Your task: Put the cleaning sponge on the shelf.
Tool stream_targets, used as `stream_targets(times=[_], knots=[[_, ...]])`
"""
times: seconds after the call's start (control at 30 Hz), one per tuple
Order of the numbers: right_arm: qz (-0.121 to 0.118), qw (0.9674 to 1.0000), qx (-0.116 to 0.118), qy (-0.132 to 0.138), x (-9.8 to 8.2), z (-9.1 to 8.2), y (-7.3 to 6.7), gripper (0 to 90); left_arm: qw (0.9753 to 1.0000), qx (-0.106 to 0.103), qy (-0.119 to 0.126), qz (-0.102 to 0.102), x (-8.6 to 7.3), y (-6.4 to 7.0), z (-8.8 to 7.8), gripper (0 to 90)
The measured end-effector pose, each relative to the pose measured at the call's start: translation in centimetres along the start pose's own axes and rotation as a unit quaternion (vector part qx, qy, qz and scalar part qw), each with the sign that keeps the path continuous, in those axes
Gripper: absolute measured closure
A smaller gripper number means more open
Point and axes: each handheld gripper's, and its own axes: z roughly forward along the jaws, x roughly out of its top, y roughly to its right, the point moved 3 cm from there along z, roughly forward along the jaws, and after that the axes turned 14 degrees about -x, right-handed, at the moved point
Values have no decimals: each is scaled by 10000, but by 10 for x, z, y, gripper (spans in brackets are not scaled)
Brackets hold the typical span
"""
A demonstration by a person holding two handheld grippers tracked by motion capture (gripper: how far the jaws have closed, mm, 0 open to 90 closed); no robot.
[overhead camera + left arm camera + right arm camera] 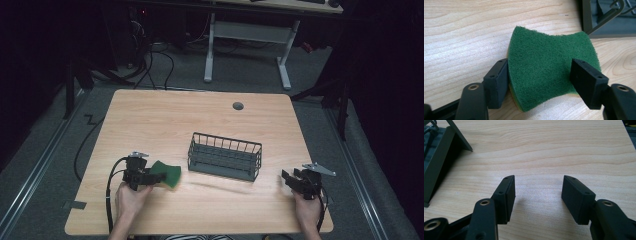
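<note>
A green scouring sponge [169, 174] with a yellow underside lies on the wooden table [165, 120] at the front left. My left gripper [157, 177] is shut on it. In the left gripper view the sponge [544, 72] fills the gap of the left gripper [540, 63], with both black pads pressed on its narrow waist. At the front right, my right gripper [290, 176] rests low over the table, open. In the right gripper view the right gripper [539, 180] has only bare wood between its fingers.
A dark wire basket [222, 170] stands mid-table between the two grippers, just right of the sponge; its corner shows as basket [586, 17] and basket [436, 157]. A round cable hole [238, 106] sits near the far edge. A white-legged desk [250, 35] stands beyond.
</note>
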Motion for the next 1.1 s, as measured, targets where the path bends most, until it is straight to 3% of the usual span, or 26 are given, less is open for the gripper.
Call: stream_targets(times=[0.47,0.63,0.73,0.9,1.1], knots=[[3,10000,-49,-36,0,0,0,452,9997,-81,203,-122,0,-4,-8,507],[13,10000,-54,-38,0,0,0,451,9997,35,244,40,1,0,-10,521],[25,10000,-49,-34,0,0,0,451,9989,-110,461,49,4,2,-18,660],[22,10000,-24,-17,0,0,1,450,9985,-65,476,253,7,9,-24,704],[70,10000,-11,-29,0,0,1,448,9976,-165,527,415,11,19,-29,764]])
